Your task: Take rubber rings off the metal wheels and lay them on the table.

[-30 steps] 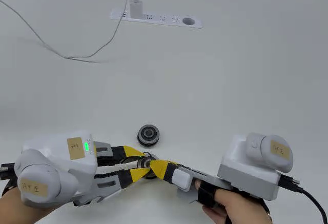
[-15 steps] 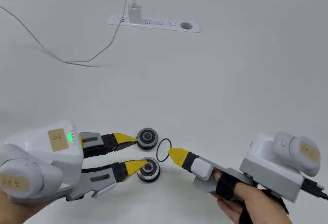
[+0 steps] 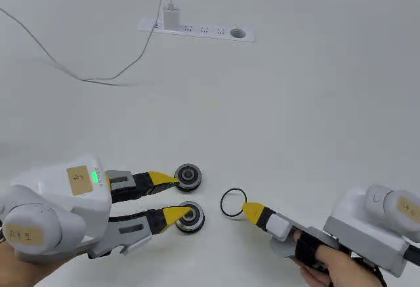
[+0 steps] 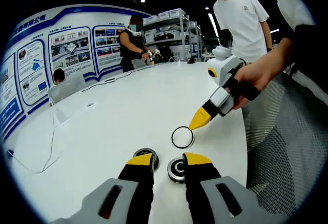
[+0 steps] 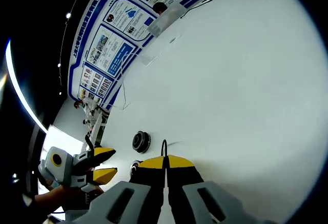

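counts two metal wheels (image 3: pixel 188 176) (image 3: pixel 191 217) and one rubber ring (image 3: pixel 221 203) on the table (image 3: pixel 295 103). pinches the ring's edge in right gripper (image 3: pixel 249 209); holds left gripper (image 3: pixel 176 197) spread just beside both wheels.

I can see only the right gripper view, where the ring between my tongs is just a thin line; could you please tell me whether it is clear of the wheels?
Observer: Yes. In the head view the rubber ring is a whole loop, pinched at its edge by the right tongs, apart from the nearer wheel and the farther wheel.
Operator: Thank you. Are the left tongs clamping either wheel?
Observer: No. The left tongs are open, one tip beside each wheel, with neither wheel squeezed between them.
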Motion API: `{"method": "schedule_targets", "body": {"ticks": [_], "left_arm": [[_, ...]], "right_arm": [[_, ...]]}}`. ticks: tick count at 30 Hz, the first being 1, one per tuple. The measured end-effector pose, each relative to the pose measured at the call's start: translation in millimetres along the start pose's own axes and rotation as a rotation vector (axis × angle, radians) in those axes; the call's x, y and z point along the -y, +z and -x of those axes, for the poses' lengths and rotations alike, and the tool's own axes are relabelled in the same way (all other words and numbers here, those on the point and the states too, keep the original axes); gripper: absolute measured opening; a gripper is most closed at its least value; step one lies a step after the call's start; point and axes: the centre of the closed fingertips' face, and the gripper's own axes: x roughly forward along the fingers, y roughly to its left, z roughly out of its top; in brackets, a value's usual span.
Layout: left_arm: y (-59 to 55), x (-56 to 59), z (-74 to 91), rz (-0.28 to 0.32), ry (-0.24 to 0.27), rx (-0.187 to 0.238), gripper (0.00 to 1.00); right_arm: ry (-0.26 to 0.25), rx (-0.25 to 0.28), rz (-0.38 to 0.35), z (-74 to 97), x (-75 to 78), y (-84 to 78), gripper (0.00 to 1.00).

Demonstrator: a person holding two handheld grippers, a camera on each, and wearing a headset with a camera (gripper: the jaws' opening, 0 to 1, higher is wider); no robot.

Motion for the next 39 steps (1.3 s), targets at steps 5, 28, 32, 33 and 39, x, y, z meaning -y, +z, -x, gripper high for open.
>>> {"method": "schedule_targets", "body": {"ticks": [5, 28, 32, 33, 39], "left_arm": [[-0.8, 0.3, -0.2, 0.0, -0.001, -0.004, 0.23], [-5.6, 2.2, -2.5, -0.007, -0.014, -0.02, 0.22], [-8.7, 3.5, -5.3, -0.012, -0.02, -0.032, 0.22], [-9.9, 3.9, -6.3, -0.014, -0.022, -0.037, 0.22], [-19.9, 6.3, -13.1, -0.032, -0.048, -0.072, 0.22]], "right_arm": [[-0.038, 0.006, 0.053, 1.3, 5.4, 3.9, 0.03], [-0.086, -0.013, 0.31, 4.0, 7.7, 4.3, 0.2], [-0.06, 0.009, 0.273, 3.0, 2.8, 7.1, 0.2], [-0.05, 0.014, 0.264, 3.1, 0.8, 8.0, 0.2], [-0.038, 0.026, 0.248, 3.3, -2.9, 10.4, 0.2]]}}
